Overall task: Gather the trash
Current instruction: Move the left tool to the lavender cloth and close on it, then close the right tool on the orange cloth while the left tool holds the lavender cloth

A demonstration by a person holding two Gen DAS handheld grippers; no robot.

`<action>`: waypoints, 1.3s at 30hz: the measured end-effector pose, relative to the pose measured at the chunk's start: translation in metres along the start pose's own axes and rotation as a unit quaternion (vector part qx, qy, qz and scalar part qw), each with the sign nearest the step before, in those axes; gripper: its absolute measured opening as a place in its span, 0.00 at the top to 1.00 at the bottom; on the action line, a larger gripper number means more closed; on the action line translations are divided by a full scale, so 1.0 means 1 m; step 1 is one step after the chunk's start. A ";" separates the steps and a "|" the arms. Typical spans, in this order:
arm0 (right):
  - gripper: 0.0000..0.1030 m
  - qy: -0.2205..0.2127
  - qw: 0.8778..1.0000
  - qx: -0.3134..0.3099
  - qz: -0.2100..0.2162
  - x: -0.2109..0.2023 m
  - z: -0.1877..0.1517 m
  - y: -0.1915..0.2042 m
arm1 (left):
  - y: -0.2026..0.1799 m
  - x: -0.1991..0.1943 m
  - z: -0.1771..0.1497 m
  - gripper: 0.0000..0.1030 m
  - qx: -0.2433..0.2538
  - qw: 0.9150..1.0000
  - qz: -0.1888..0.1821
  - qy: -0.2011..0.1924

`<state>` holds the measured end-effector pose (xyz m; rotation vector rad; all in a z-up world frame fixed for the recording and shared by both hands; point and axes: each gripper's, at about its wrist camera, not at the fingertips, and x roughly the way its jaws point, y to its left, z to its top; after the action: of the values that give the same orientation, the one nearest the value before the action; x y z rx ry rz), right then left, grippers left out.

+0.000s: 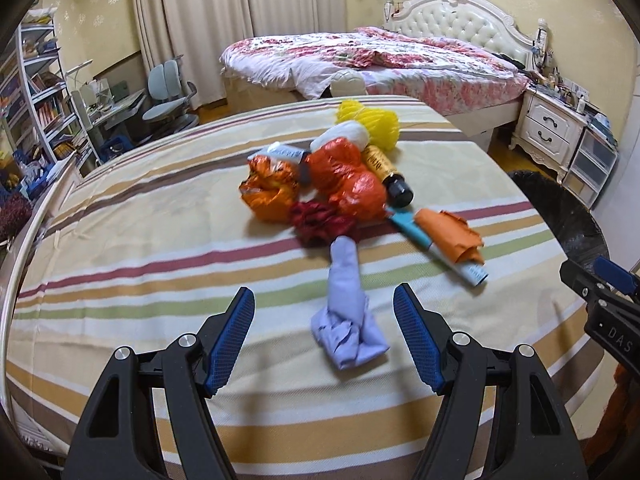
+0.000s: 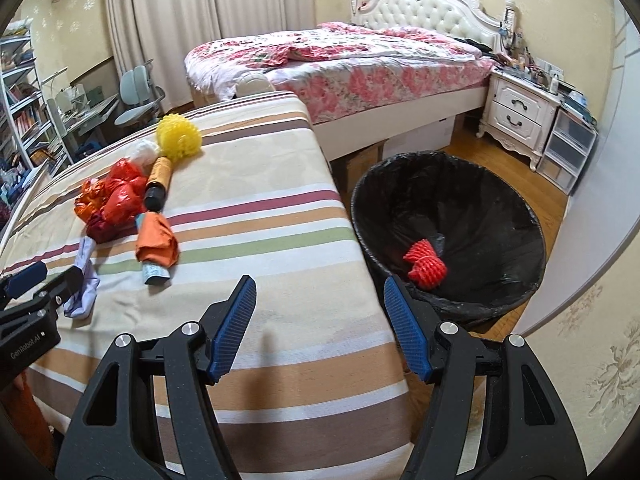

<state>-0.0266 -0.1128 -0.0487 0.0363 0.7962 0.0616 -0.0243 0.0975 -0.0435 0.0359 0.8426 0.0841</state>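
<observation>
We see the lavender wad (image 1: 347,312) just ahead of our wide, empty left gripper (image 1: 324,336), long axis pointing away, nearer than the right gripper (image 2: 318,326).

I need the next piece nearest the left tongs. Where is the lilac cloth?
In the left wrist view the lilac cloth lies on the striped table, ahead between the open left tongs, just before the dark red wad.

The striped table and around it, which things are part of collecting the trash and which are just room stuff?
Job:
lavender wad
orange wrapper
brown bottle
yellow foam net
lined bin
red foam net, already binned

Lying about:
bed
nightstand
desk chair
bookshelf
</observation>
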 end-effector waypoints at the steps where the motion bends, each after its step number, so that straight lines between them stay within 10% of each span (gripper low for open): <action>1: 0.37 0.001 1.000 -0.002 0.002 0.000 0.000 0.002 | 0.001 0.002 -0.003 0.32 0.000 1.000 -0.001 0.004; 6: 0.37 0.003 1.000 -0.008 0.006 0.002 0.000 0.011 | 0.004 0.009 -0.012 0.34 0.001 1.000 -0.009 0.019; 13: 0.37 0.008 1.000 -0.017 0.013 0.008 0.003 0.022 | 0.011 0.008 -0.013 0.67 0.005 1.000 -0.015 0.013; 39: 0.39 0.013 0.994 -0.077 0.074 0.023 0.030 0.091 | 0.056 0.011 -0.010 0.63 -0.041 0.999 -0.015 0.018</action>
<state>0.0069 -0.0207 -0.0391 -0.0517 0.8123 0.2649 -0.0285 0.1545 -0.0547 -0.0561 0.8753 0.0915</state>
